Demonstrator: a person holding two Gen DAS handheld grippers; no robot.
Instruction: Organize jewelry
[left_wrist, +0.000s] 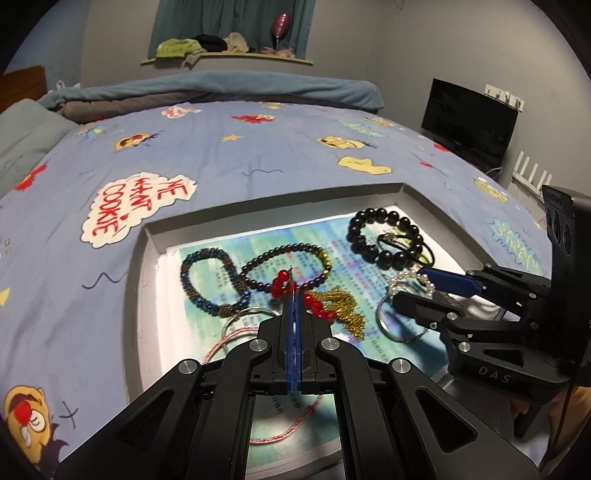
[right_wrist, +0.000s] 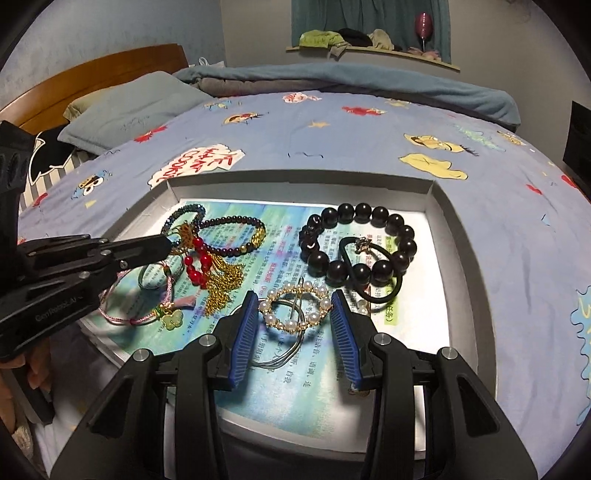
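Observation:
A shallow grey box lid (left_wrist: 146, 266) (right_wrist: 439, 206) lies on the bed and holds jewelry on a printed sheet. My left gripper (left_wrist: 294, 295) (right_wrist: 168, 243) is shut on a red-bead and gold-tassel ornament (left_wrist: 280, 284) (right_wrist: 201, 264). My right gripper (right_wrist: 293, 314) (left_wrist: 410, 284) is open, its blue pads on either side of a pearl ring brooch (right_wrist: 293, 304) (left_wrist: 400, 278). A big black bead bracelet (left_wrist: 384, 236) (right_wrist: 354, 243) and a black hair tie (right_wrist: 373, 269) lie at the far right. Two small-bead bracelets (left_wrist: 210, 284) (right_wrist: 236, 232) lie at the left.
A pink cord bracelet (right_wrist: 140, 306) (left_wrist: 221, 347) with a green charm and metal rings (right_wrist: 159, 273) (left_wrist: 399, 325) lie in the lid. The blue cartoon bedspread (left_wrist: 258, 155) surrounds it. A pillow (right_wrist: 133, 107) is at the far left, a monitor (left_wrist: 469, 122) at the right.

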